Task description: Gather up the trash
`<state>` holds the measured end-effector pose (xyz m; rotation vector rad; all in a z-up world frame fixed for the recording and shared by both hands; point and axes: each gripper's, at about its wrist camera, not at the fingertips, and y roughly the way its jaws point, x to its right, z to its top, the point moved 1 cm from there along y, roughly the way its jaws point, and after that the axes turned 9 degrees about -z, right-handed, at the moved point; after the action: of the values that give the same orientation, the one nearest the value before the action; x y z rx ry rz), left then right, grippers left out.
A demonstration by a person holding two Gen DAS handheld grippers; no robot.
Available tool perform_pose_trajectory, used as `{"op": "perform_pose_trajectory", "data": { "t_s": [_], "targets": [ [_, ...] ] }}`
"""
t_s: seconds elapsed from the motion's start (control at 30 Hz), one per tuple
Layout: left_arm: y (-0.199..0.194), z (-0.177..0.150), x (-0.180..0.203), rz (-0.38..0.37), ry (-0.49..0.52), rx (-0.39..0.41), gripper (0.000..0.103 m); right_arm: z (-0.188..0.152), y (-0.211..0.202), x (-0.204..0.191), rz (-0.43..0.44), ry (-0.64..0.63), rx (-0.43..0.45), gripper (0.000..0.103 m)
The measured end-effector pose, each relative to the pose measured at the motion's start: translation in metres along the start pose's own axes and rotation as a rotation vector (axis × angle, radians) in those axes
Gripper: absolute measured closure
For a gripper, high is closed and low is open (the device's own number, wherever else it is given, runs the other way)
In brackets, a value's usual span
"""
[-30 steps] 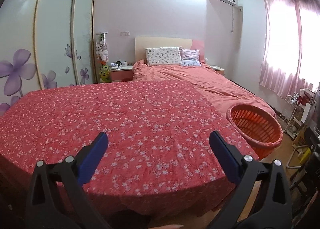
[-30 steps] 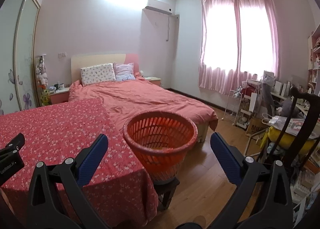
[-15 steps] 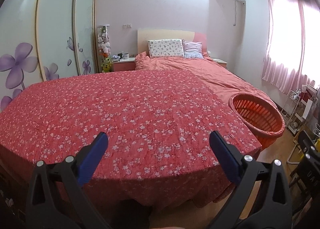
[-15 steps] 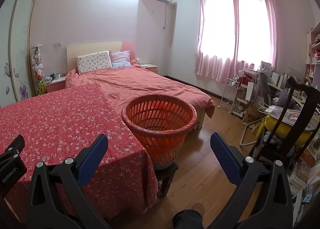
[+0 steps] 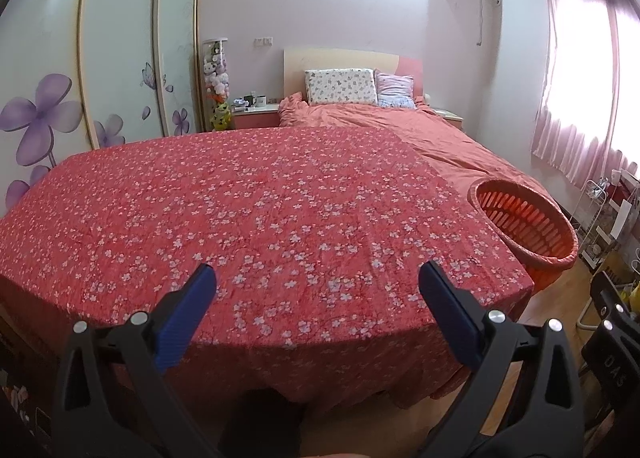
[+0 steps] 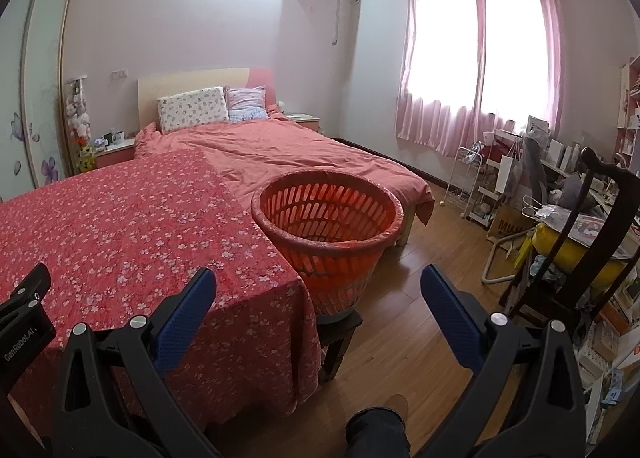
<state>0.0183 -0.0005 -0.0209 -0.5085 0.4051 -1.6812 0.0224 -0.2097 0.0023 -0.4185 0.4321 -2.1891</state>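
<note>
Near the front edge of the counter (image 5: 280,197) (draped in a red flowered cloth) both tools hover with nothing held: the left gripper (image 5: 318,298) and right gripper (image 6: 318,298) stand spread wide. No trash shows anywhere on the cloth, so I cannot judge its weight or where to pinch it. An orange basket (image 6: 328,234) waits just right of the counter, ahead of the right gripper.
</note>
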Motion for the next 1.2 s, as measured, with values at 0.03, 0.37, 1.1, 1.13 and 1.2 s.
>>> {"op": "perform_pose_trajectory", "data": {
  "t_s": [0.03, 0.37, 1.1, 1.13, 1.2],
  "targets": [
    [0.0, 0.001, -0.001, 0.0, 0.001, 0.0, 0.004, 0.0, 0.0, 0.0, -0.001, 0.0, -0.001, 0.002],
    [-0.008, 0.001, 0.004, 0.01, 0.014, 0.031, 0.004, 0.0, 0.001, 0.0, 0.003, 0.001, -0.006, 0.002],
    [-0.015, 0.004, 0.007, 0.01, 0.02, 0.045, 0.004, 0.0, -0.002, 0.0, 0.017, 0.007, -0.006, 0.002],
    [-0.015, 0.004, 0.007, 0.01, 0.018, 0.044, 0.004, 0.0, -0.001, 0.0, 0.017, 0.006, -0.006, 0.002],
    [-0.016, 0.005, 0.006, 0.011, 0.017, 0.043, 0.004, 0.0, -0.001, 0.0, 0.017, 0.007, -0.006, 0.002]
  ]
}}
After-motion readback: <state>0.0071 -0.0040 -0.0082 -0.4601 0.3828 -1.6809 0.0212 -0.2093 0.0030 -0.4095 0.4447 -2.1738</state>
